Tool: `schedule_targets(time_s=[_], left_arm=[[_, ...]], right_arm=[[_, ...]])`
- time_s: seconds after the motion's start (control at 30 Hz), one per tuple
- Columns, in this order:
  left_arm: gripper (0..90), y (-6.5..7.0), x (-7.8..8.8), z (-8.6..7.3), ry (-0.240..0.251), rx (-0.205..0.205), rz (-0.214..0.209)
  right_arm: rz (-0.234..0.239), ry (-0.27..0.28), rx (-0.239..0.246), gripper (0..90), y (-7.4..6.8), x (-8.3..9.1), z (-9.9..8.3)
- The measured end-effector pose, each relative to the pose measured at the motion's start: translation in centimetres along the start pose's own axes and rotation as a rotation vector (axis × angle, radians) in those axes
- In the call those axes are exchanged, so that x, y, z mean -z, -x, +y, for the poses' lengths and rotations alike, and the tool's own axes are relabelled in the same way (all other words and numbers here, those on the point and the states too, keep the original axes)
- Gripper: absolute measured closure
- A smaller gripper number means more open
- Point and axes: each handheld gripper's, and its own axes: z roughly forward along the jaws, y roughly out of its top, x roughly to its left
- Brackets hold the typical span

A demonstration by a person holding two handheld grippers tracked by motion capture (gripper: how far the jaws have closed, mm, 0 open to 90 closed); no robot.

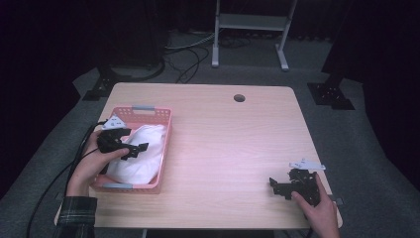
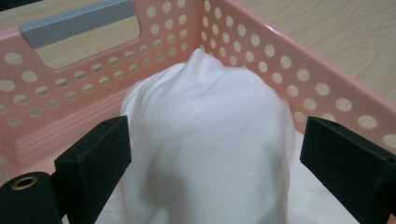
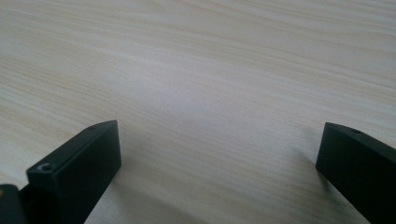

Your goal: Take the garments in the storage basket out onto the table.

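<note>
From above, one pink perforated basket [image 1: 166, 130] sat on the left part of the wooden table [image 1: 233, 144], holding one bundle of white cloth [image 1: 141, 153]. The left gripper [image 1: 140, 148] hung over that cloth, its hand [image 1: 94, 161] reaching in across the basket's left rim, a plaid sleeve [image 1: 74, 215] at the table's near edge. The left gripper view added what the high view could not: the cloth [image 2: 205, 140] was heaped into a rounded mound inside the basket [image 2: 261, 51], with a grey handle strip [image 2: 79, 21] on the far wall, and the mound lay between the two black jaws, which stood spread wide; whether their pads touched the fabric I could not tell.

Farther right, one round hole [image 1: 239, 97] pierced the tabletop near its far edge. The right gripper [image 1: 275, 186] rested low at the near right corner, held from behind by the right hand [image 1: 322, 208] and pointing left. Its own view showed bare wood grain [image 3: 210, 79] between two jaws spread wide apart, gripping nothing.
</note>
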Motion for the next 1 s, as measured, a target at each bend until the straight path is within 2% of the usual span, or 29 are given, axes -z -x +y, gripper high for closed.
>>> schedule_targets(time_s=[0.3, 1.0], left_arm=[[8.2, 0.0, -0.9, -0.3, -0.057, 0.010, 0.005], [8.2, 0.1, -2.2, -0.7, -0.130, 0.011, 0.012]], right_arm=[[0.000, 0.000, 0.000, 0.0, 0.0, 0.0, 0.0], [0.000, 0.000, 0.000, 0.0, 0.0, 0.0, 0.0]])
